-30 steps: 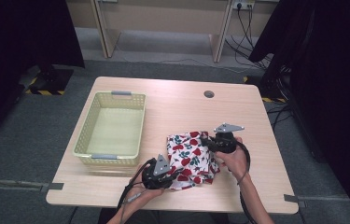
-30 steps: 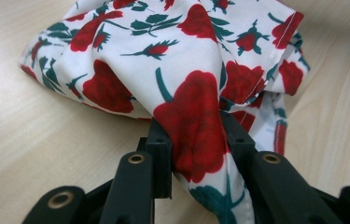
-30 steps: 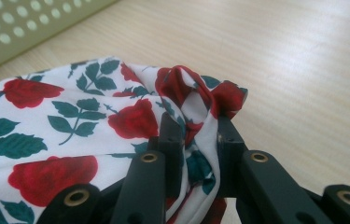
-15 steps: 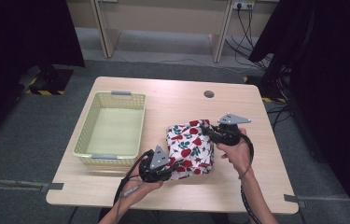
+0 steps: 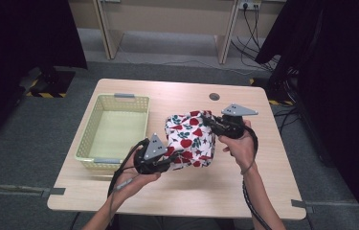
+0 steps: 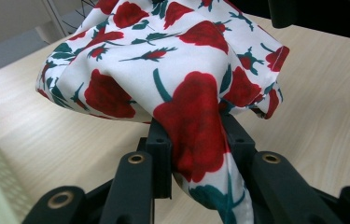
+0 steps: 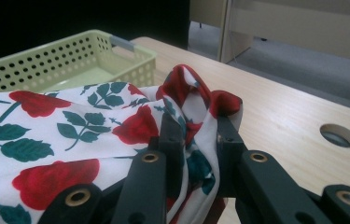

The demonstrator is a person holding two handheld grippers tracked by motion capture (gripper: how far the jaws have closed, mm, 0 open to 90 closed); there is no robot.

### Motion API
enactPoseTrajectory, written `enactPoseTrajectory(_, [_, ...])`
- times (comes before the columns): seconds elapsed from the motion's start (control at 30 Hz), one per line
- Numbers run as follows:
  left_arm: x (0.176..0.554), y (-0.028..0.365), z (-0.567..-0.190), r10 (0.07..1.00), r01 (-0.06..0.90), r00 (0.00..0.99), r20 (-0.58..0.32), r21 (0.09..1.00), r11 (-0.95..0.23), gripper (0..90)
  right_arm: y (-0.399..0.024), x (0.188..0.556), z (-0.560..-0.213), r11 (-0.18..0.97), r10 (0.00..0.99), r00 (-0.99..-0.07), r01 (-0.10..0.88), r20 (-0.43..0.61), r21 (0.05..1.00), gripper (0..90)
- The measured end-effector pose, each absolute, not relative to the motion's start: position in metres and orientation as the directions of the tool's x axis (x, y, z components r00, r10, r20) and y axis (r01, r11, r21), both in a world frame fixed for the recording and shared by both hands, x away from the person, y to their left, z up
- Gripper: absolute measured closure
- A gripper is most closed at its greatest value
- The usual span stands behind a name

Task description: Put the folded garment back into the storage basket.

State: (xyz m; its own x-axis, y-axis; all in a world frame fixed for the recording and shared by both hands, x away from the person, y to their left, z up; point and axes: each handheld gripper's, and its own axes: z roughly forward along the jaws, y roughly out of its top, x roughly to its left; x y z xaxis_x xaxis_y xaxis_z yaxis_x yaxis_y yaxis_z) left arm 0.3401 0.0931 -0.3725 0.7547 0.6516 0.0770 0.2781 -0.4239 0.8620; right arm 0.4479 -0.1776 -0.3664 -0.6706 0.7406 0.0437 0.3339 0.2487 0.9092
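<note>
Smooth printed cloth (image 5: pixel 190 139), matt pale wood table (image 5: pixel 244 191), perforated plastic basket (image 5: pixel 93 134).

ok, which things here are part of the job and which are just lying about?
In the job:
- rose-print cloth
- left gripper, shut on the cloth
- right gripper, shut on the cloth

Just there:
- yellow basket, empty, beside the cloth
- table
- round hole in the tabletop

Both grippers are black: the left gripper (image 5: pixel 173 156) carries a small grey three-cornered plate on top, the right gripper (image 5: pixel 207 120) a wider one, and a black cable trails from each toward the near edge. Up close, the left gripper (image 6: pixel 196 140) and right gripper (image 7: pixel 195 133) have blocky matte jaws on flat links pinned with brass-ringed rivets. The forearms are bare, no sleeves
</note>
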Motion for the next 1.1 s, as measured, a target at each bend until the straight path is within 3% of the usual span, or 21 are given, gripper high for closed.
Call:
enactPoseTrajectory(0.6, [0.348,0.16,-0.349,0.701,0.338,0.712,0.031,0.861,-0.381,69.7,-0.117,0.468,-0.344,0.263,0.696,-0.717,0.312,0.044,0.913,78.0])
enactPoseTrajectory(1.1, [0.35,0.232,-0.339,0.778,0.381,0.627,0.046,0.852,-0.358,69.5,-0.037,0.484,-0.318,0.314,0.643,-0.766,0.269,0.005,0.91,77.9])
